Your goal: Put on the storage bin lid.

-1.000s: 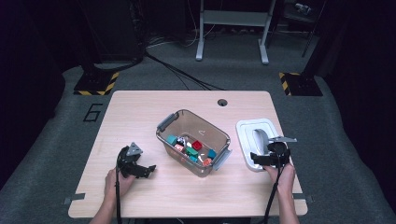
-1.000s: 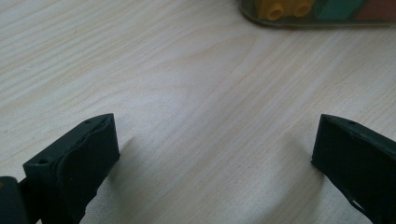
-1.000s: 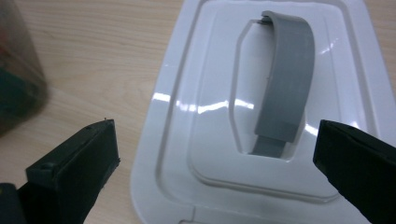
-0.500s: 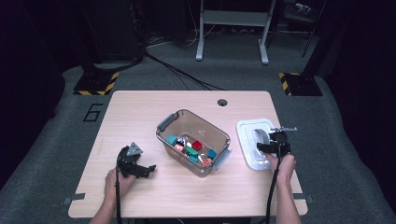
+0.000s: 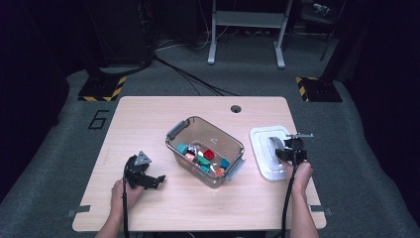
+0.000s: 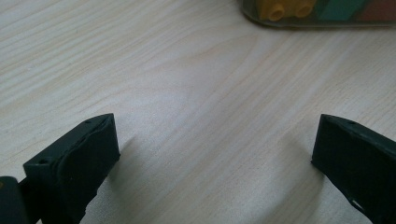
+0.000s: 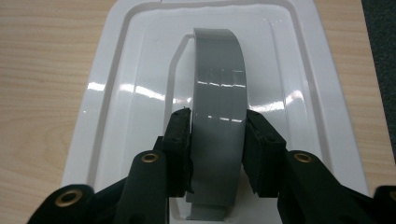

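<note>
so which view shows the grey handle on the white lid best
The right gripper view: the grey handle arches up from the white lid with the right gripper closed on its sides. The high view shows it small, partly behind the gripper.

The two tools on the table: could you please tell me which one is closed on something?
The right tool, clamped on the white lid's grey handle; the left tool stands open over bare table.

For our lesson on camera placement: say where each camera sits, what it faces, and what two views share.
High view: above the table, looking down; both forearms show.
Left gripper view: on the left gripper, open over bare wood.
Right gripper view: on the right gripper, shut on the lid's grey handle.
Shared: the white lid, high and right gripper views.
</note>
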Demonstrator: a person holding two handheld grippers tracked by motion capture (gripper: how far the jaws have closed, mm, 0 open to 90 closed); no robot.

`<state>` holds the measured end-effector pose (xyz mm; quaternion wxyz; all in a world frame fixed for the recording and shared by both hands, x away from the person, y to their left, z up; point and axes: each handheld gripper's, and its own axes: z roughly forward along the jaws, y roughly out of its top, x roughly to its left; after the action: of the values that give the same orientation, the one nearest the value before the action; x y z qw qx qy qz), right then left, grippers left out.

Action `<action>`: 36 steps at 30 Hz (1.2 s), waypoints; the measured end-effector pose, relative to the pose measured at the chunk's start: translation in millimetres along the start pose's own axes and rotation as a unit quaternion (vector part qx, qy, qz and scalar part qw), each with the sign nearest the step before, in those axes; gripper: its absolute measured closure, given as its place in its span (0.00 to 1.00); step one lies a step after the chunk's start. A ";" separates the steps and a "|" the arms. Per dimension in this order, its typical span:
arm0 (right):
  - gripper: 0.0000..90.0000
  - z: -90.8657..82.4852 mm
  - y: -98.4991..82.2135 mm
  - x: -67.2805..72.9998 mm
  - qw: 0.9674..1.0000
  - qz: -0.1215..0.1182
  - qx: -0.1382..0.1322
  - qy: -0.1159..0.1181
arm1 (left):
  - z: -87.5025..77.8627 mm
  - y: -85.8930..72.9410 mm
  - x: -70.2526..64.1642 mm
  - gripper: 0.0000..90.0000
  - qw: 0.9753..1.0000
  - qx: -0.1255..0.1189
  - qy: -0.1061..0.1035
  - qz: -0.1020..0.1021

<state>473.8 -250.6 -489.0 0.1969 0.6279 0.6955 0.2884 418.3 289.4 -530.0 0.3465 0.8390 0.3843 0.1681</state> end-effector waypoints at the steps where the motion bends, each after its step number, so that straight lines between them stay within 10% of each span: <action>1: 0.73 -0.5 0.0 0.9 1.000 0.002 0.000 -0.004 | 0.3 -0.1 -0.5 0.00 1.000 0.000 -0.002 -0.006; 36: 0.75 -50.9 7.3 -1.3 0.999 -0.042 -0.023 0.011 | 0.1 0.1 0.2 0.00 1.000 0.001 0.004 -0.008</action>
<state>447.2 -259.4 -446.0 0.2149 0.5905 0.7166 0.3028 418.5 289.5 -530.0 0.3456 0.8355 0.3927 0.1685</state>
